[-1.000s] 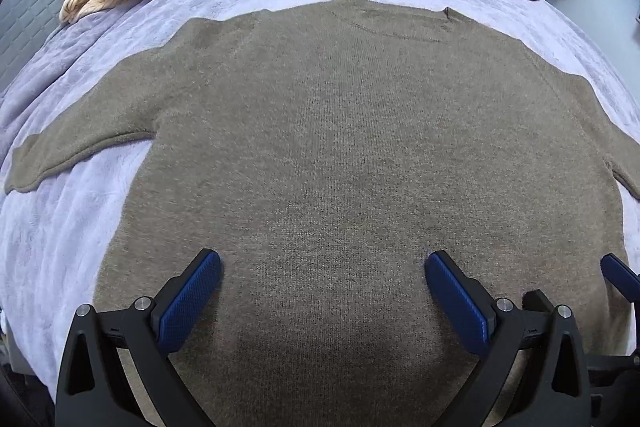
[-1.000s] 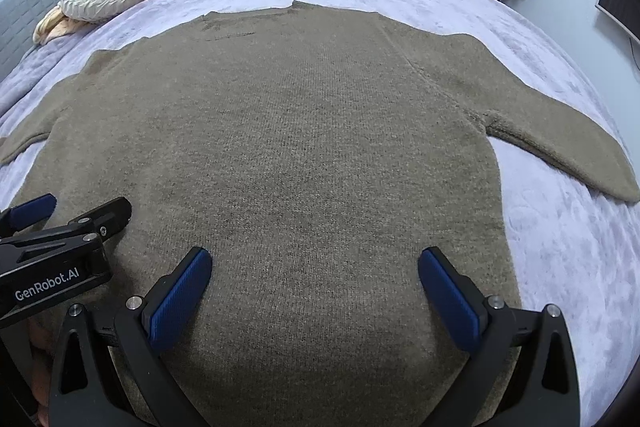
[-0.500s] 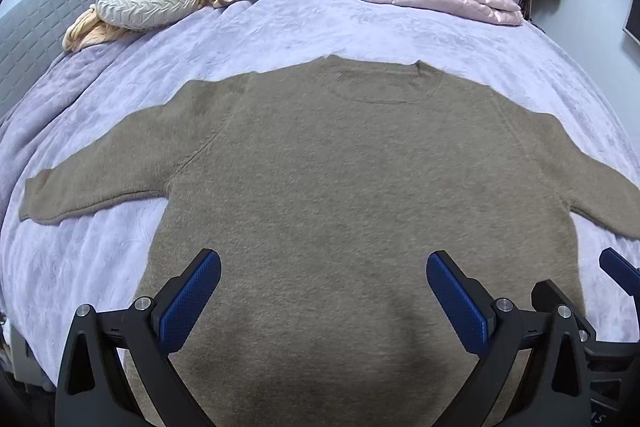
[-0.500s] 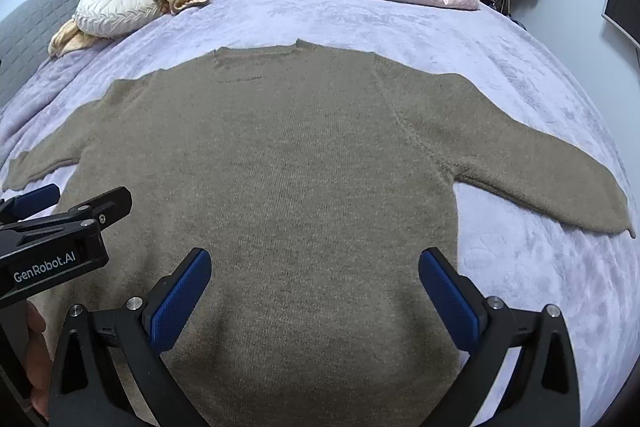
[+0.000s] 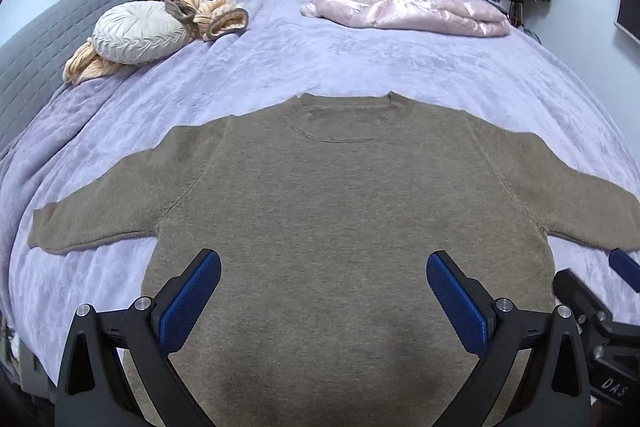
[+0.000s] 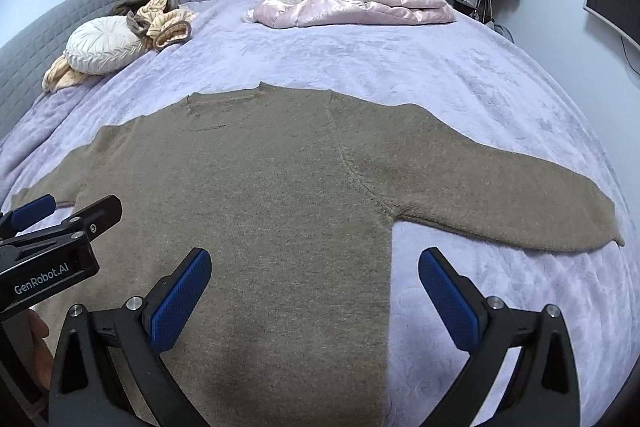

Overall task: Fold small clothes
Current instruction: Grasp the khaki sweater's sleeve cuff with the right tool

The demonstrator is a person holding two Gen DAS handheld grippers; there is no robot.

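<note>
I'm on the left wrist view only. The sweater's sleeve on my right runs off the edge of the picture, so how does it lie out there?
Observer: That sleeve lies flat and straight out on the bedspread, and its cuff is not folded.
Operator: I see just a corner of the right claw. Is it open?
Observer: Yes, the right claw is open and holds nothing.
Operator: What is it over?
Observer: It straddles the side edge of the sweater. One finger is over the knit and the other is over bare bedspread.
</note>
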